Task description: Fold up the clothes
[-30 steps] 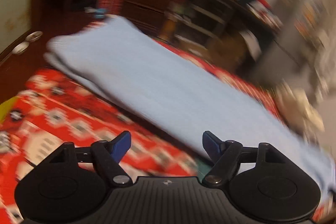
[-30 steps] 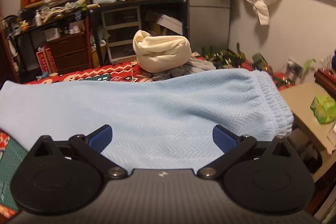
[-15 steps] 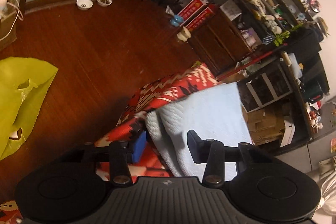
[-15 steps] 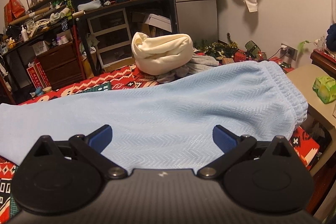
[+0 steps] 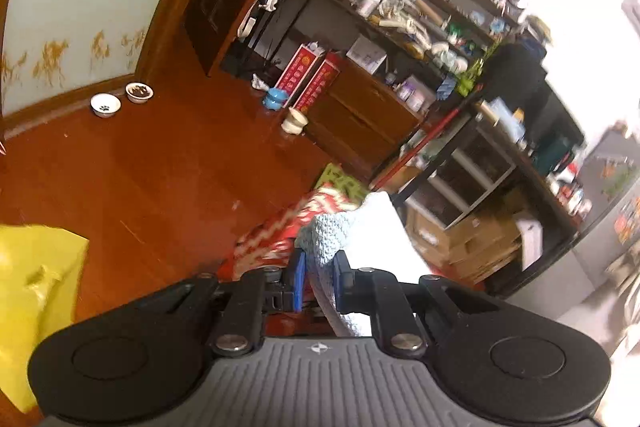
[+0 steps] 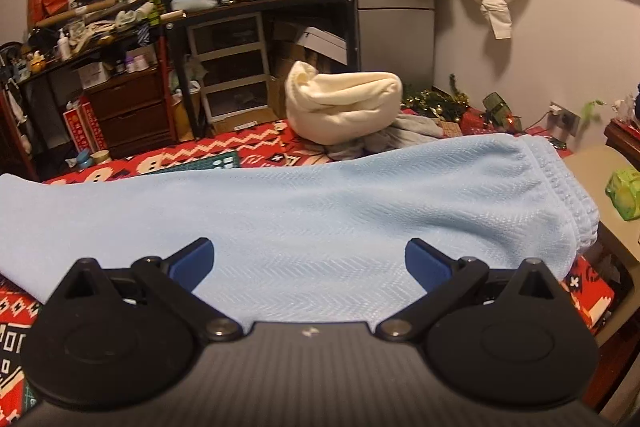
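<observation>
Garment: we are seeing light blue trousers [image 6: 320,211] of a knit cloth with a fine herringbone weave, folded lengthwise into one long band.
Pose: they are lying flat and stretched from left to right across the red patterned cover [image 6: 224,149].
Waist: the gathered elastic waistband [image 6: 568,195] is lying at the right end, reaching the edge of the cover.
Leg end: the cuff [image 5: 330,235] is lying at the far left corner; in the left wrist view we are seeing it bunched and lifted a little off the cover.
Surface: the cloth is looking smooth, with only soft ripples near the waist.
</observation>
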Demonstrator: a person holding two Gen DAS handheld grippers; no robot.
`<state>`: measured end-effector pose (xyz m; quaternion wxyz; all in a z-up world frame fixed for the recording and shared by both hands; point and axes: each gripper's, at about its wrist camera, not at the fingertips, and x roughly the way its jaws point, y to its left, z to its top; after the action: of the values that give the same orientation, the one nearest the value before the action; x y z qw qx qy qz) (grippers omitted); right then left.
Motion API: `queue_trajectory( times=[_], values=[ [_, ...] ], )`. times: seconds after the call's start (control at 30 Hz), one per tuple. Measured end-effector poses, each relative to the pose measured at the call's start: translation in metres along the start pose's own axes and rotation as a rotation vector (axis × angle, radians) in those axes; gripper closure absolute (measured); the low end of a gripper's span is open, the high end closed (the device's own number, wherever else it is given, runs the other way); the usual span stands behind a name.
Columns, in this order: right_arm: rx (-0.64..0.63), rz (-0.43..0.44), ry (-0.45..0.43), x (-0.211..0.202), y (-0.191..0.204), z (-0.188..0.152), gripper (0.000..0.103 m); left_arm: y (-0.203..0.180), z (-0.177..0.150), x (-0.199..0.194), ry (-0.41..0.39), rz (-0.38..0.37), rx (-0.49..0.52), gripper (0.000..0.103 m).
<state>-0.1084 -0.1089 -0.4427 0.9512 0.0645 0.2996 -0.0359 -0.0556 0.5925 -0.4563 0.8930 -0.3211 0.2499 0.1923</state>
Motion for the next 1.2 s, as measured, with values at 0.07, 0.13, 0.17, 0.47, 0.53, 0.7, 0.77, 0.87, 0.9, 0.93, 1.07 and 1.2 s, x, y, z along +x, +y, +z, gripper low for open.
queue_trajectory(
  times=[0.07, 0.13, 0.17, 0.47, 0.53, 0.7, 0.77, 0.87, 0.9, 0.93, 1.07, 1.2],
  values=[
    [0.002, 0.007, 0.007, 0.0, 0.003, -0.001, 0.0, 0.005, -0.011, 0.017, 0.059, 0.059, 0.045, 0.088],
    [0.002, 0.01, 0.007, -0.001, 0.005, -0.001, 0.0, 0.009, -0.019, 0.026, 0.093, 0.098, 0.082, 0.085],
    [0.003, 0.013, 0.003, -0.002, 0.006, -0.001, 0.0, 0.011, -0.021, 0.027, 0.097, 0.101, 0.089, 0.08],
    [-0.049, 0.093, 0.061, 0.013, 0.045, -0.029, 0.001, -0.019, -0.03, -0.029, -0.01, 0.146, 0.325, 0.053],
    [-0.114, 0.119, 0.073, 0.015, 0.062, -0.038, 0.004, -0.037, -0.046, -0.044, -0.003, 0.077, 0.395, 0.051],
    [-0.275, 0.201, 0.128, 0.013, 0.098, -0.059, 0.028, -0.086, -0.1, -0.067, 0.085, -0.114, 0.49, 0.053],
    [-0.291, 0.219, 0.141, 0.01, 0.104, -0.064, 0.039, -0.104, -0.121, -0.072, 0.141, -0.186, 0.474, 0.054],
    [-0.285, 0.216, 0.137, 0.005, 0.103, -0.066, 0.048, -0.131, -0.155, -0.078, 0.213, -0.27, 0.465, 0.053],
    [-0.28, 0.214, 0.133, 0.003, 0.102, -0.066, 0.046, -0.14, -0.168, -0.08, 0.223, -0.286, 0.475, 0.052],
    [-0.277, 0.211, 0.123, 0.0, 0.1, -0.065, 0.044, -0.149, -0.178, -0.082, 0.228, -0.288, 0.494, 0.046],
    [-0.284, 0.185, 0.061, -0.008, 0.087, -0.06, 0.009, -0.182, -0.224, -0.09, 0.253, -0.277, 0.617, 0.023],
    [-0.36, 0.199, 0.042, -0.014, 0.079, -0.065, 0.0, -0.207, -0.263, -0.099, 0.181, -0.237, 0.807, 0.017]
  ],
)
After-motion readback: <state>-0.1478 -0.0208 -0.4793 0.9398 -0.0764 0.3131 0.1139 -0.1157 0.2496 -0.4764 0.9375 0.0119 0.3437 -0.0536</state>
